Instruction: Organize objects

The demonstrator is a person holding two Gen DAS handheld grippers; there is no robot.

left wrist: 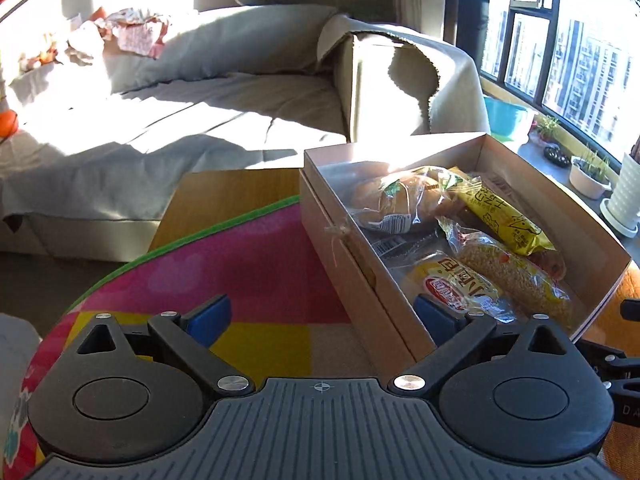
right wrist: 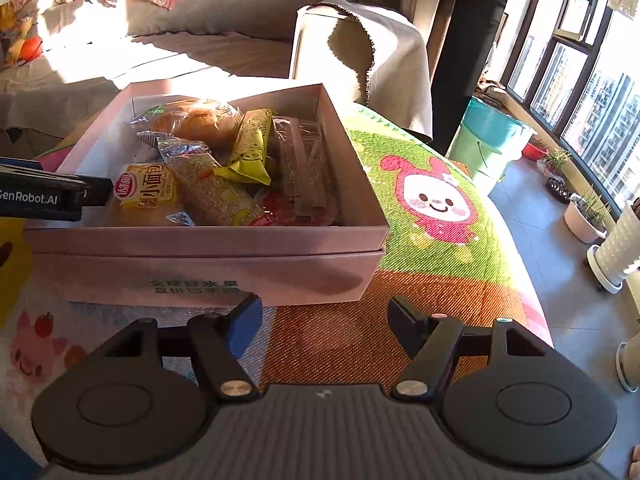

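Item: cardboard box [right wrist: 208, 240], pale, open-topped, seated in its own upturned lid, standing on a cartoon-printed mat [right wrist: 436, 216] over a wooden table [left wrist: 224, 200]. Contents, all inside the box walls: a small-bread packet with red logo [right wrist: 146, 192], a clear-wrapped grain bar [right wrist: 212, 188], a yellow snack packet [right wrist: 250, 148], wrapped round buns [right wrist: 200, 120], and a clear-wrapped item at the right-hand end [right wrist: 304, 168] (identity not legible). Progress, as a judgement: gathering looks close to finished, since no loose snack shows on the visible mat; what may remain is tidying the pile or closing the box, and no separate cover is in view. Left gripper [left wrist: 320, 320]: jaws spread wide, nothing between them; it straddles the box's near long wall, with one blue pad [left wrist: 432, 316] inside, just beside the small-bread packet, and the other outside over the mat. Right gripper [right wrist: 324, 320]: jaws spread, empty, low over the mat just in front of the box's front wall, not touching it.
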